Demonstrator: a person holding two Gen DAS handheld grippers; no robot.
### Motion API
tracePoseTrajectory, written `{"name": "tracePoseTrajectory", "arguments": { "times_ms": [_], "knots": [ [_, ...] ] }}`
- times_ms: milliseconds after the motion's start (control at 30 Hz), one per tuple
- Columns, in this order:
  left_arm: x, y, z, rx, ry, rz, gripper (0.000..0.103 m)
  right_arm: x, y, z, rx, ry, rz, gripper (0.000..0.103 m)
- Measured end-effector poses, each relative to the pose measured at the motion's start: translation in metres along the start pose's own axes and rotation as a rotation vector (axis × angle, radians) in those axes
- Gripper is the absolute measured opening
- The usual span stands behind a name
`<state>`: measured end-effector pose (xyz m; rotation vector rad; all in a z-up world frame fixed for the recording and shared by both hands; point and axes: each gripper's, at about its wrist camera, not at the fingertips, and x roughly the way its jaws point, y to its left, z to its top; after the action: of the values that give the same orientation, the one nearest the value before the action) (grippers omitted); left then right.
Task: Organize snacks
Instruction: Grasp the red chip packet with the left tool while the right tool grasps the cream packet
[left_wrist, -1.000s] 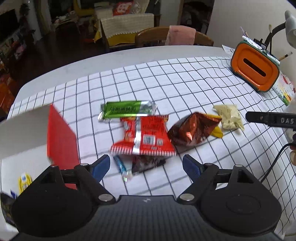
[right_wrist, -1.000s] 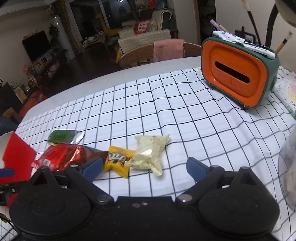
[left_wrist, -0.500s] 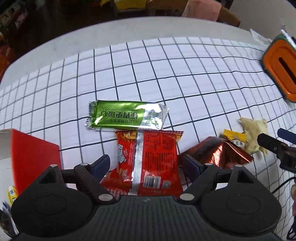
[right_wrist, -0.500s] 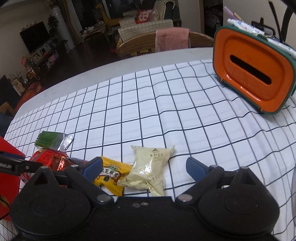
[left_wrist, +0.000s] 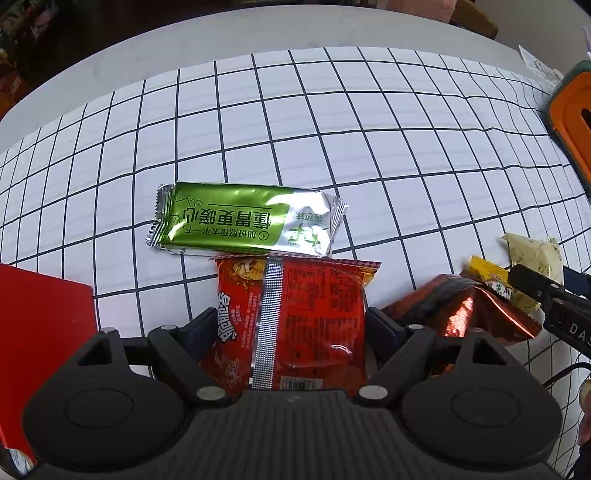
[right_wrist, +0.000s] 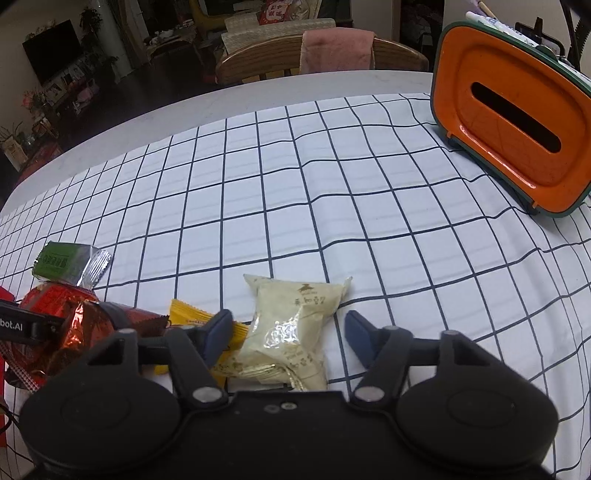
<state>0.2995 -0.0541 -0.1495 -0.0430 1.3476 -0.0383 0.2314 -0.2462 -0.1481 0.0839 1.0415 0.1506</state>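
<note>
White checked cloth is covering the tabletop (right_wrist: 332, 192), with a dim living room lying beyond it. The left gripper (left_wrist: 291, 325) is pointing steeply down, its fingers (left_wrist: 201, 326) straddling a red snack packet (left_wrist: 295, 317); the jaws are closing, and both look to be at the packet's edges, though whether they are pressing yet is hard to tell. The right gripper (right_wrist: 288, 334) is also closing, its jaws about half apart, with a pale cream packet (right_wrist: 291, 328) lying between them; the right-hand finger is standing clear of it, so nothing is held. A small yellow packet (right_wrist: 192, 315) is lying just beside the cream one, partly under the left-hand finger. Next over, a shiny copper-red bag (left_wrist: 461, 306) is sitting between the two grippers. Just past the red packet, and touching it, a green bar (left_wrist: 243, 225) is lying flat. At the left edge a red box (left_wrist: 40, 314) is showing, with something small inside it, too cropped to identify. An orange tissue holder (right_wrist: 513, 125) is standing well apart at the far right. By the look of it, sorting is barely begun: five snacks are lying loose on the cloth, none lifted.
</note>
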Motion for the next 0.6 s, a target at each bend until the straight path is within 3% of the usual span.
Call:
{"name": "tracePoseTrajectory", "arguments": {
  "times_ms": [133,267,600],
  "knots": [
    [0.000,-0.001,-0.003,0.004,-0.010,-0.001,0.075,0.000,0.002,-0.002,-0.009,-0.001,-0.001,0.039],
    [-0.007,0.000,-0.012,-0.004,-0.022,-0.005,0.074,-0.003,0.002,-0.005,-0.013,-0.018,0.002,0.031],
    [-0.044,0.004,-0.038,-0.029,-0.063,-0.029,0.074,-0.029,-0.001,-0.008,0.008,-0.064,0.018,0.029]
  ]
}}
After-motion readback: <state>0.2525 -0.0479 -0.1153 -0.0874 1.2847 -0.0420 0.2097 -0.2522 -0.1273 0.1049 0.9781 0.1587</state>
